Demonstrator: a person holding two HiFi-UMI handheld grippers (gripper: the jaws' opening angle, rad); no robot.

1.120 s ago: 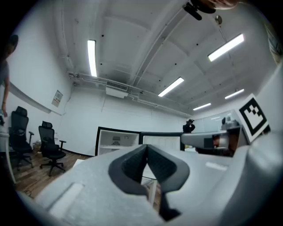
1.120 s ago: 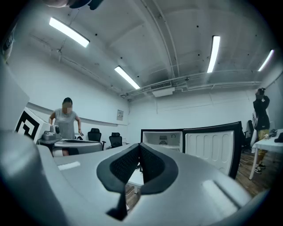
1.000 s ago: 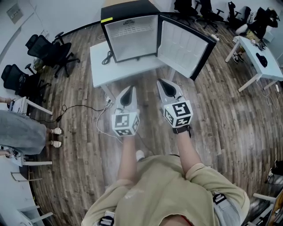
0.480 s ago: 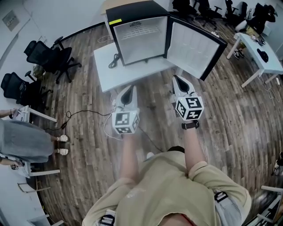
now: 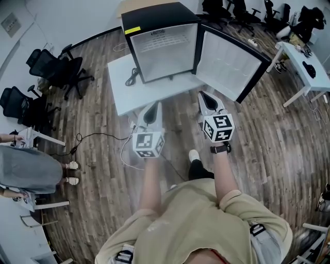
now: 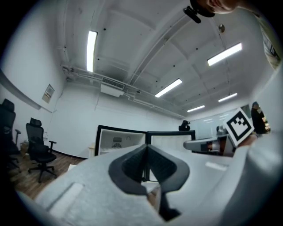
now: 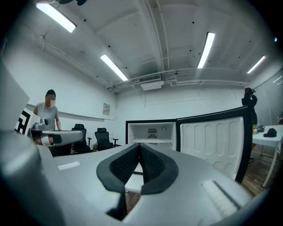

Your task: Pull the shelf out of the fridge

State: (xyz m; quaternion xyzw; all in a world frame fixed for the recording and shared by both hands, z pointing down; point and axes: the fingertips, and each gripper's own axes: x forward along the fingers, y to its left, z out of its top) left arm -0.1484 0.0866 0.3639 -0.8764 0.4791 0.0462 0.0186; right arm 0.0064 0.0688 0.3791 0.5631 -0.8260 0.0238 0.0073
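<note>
The pale flat shelf (image 7: 152,141) sat crosswise inside the open black mini fridge (image 5: 157,14) on the white desk (image 5: 124,88), straight ahead of both tongs. The left tongs (image 5: 154,106) and right tongs (image 5: 203,96) were pressed together, empty and well short of it.

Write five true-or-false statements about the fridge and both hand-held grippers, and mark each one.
1. The fridge has its door open. True.
2. The left hand-held gripper is clamped on the shelf. False: its jaws are together on nothing, short of the fridge.
3. The fridge stands on a white table. True.
4. The right hand-held gripper has its jaws wide apart. False: they are closed and empty.
5. The shelf lies out on the table. False: it sits inside the fridge.
</note>
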